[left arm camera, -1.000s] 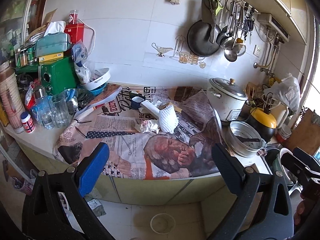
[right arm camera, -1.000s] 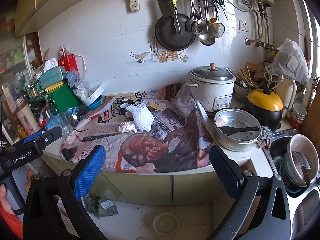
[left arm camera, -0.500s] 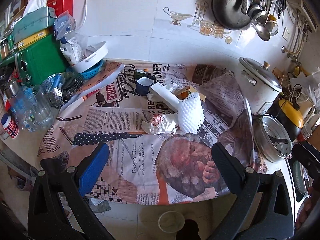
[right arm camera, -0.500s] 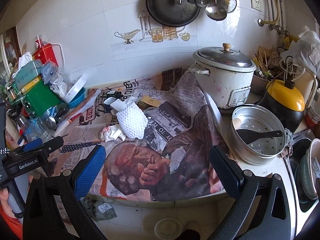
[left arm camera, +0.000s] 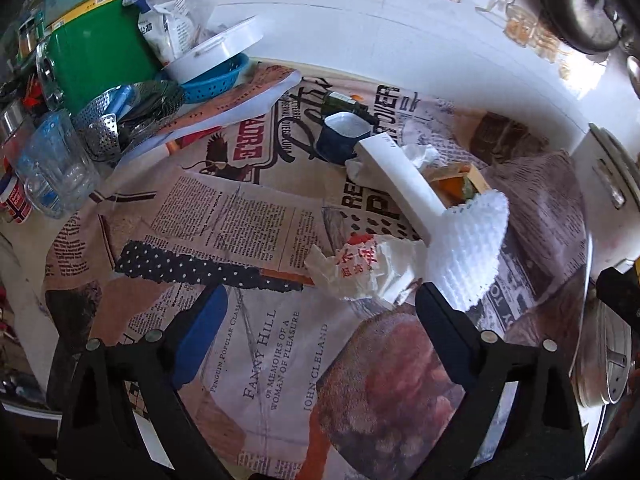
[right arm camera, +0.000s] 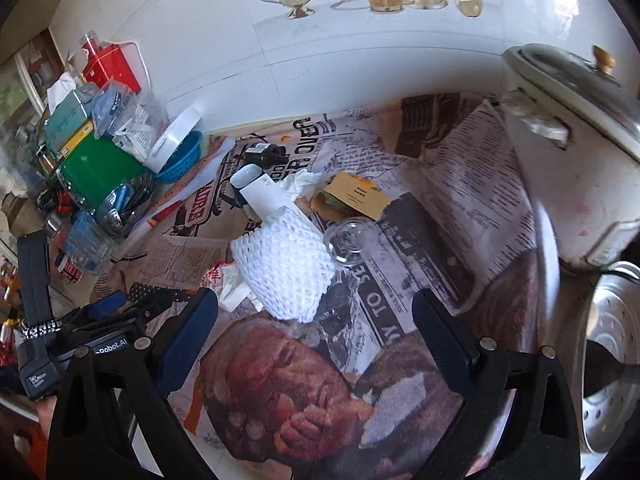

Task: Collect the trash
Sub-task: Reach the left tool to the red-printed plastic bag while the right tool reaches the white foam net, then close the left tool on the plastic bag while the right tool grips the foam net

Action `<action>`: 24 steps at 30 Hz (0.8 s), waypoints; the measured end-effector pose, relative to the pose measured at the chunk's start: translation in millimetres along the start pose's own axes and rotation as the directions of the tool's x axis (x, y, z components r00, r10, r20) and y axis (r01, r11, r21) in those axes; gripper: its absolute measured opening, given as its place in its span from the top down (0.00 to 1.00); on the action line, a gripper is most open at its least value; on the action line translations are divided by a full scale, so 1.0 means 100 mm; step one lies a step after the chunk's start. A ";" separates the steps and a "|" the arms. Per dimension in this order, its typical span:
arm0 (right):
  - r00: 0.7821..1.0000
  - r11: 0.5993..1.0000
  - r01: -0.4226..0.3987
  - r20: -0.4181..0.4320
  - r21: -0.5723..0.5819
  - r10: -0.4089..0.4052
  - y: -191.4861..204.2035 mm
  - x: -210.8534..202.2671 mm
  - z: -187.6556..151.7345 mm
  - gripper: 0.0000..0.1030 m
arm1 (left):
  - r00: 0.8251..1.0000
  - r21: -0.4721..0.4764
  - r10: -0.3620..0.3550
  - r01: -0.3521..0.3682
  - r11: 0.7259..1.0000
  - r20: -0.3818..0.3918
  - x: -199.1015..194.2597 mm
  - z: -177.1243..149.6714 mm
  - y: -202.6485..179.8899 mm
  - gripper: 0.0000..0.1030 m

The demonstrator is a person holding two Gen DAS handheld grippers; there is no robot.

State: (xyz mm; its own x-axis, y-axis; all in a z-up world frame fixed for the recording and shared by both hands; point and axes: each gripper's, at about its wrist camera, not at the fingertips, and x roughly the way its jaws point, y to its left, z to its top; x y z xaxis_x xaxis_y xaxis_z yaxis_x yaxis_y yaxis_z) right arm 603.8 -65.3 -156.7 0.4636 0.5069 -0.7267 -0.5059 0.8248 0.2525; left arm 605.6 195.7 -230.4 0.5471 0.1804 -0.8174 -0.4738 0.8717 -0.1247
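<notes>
Left gripper (left arm camera: 320, 304) jaws wide, just been closing slightly, nothing between; crumpled wrapper (left arm camera: 360, 268) just ahead on newspaper-print cloth (left arm camera: 224, 216), touching white foam net (right arm camera: 280, 268); right gripper (right arm camera: 316, 308) likewise wide, narrowing slightly, empty, net just ahead.

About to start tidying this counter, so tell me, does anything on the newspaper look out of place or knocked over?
Yes. A clear glass cup lies tipped on its side beside the white foam net. A crumpled wrapper and a white tissue lie loose on the newspaper.
</notes>
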 end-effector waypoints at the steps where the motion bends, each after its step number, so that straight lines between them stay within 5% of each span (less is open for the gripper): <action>1: 1.000 1.000 -0.018 -0.010 -0.005 0.018 0.00 0.11 0.05 0.09 | 1.000 -0.017 0.000 0.000 1.000 -0.006 0.08 0.01 0.01 0.11; 10: 0.994 0.994 -0.071 -0.081 0.086 0.078 -0.06 0.85 0.25 0.24 | 0.997 -0.041 -0.034 0.031 0.999 -0.063 0.58 0.03 -0.05 0.12; 15: 0.986 0.989 -0.088 -0.132 0.122 0.104 -0.14 1.02 0.18 0.43 | 0.993 -0.015 -0.067 0.066 0.998 -0.101 0.79 -0.01 -0.14 0.30; 17: 0.985 0.990 -0.087 -0.140 0.113 0.102 -0.14 1.05 0.16 0.51 | 0.990 -0.015 -0.100 0.099 0.995 -0.104 0.84 -0.03 -0.16 0.46; 24: 0.991 0.996 -0.064 -0.114 0.067 0.071 -0.10 0.83 0.10 0.74 | 0.992 0.042 -0.114 0.117 0.992 -0.059 0.68 -0.07 -0.21 0.63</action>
State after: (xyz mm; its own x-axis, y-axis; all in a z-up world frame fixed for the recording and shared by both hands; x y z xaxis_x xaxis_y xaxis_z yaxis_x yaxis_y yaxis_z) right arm 654.7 -28.6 -212.9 0.3408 0.5327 -0.7747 -0.4845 0.8057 0.3409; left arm 648.0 186.4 -287.9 0.5559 0.0526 -0.8296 -0.3772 0.9053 -0.1954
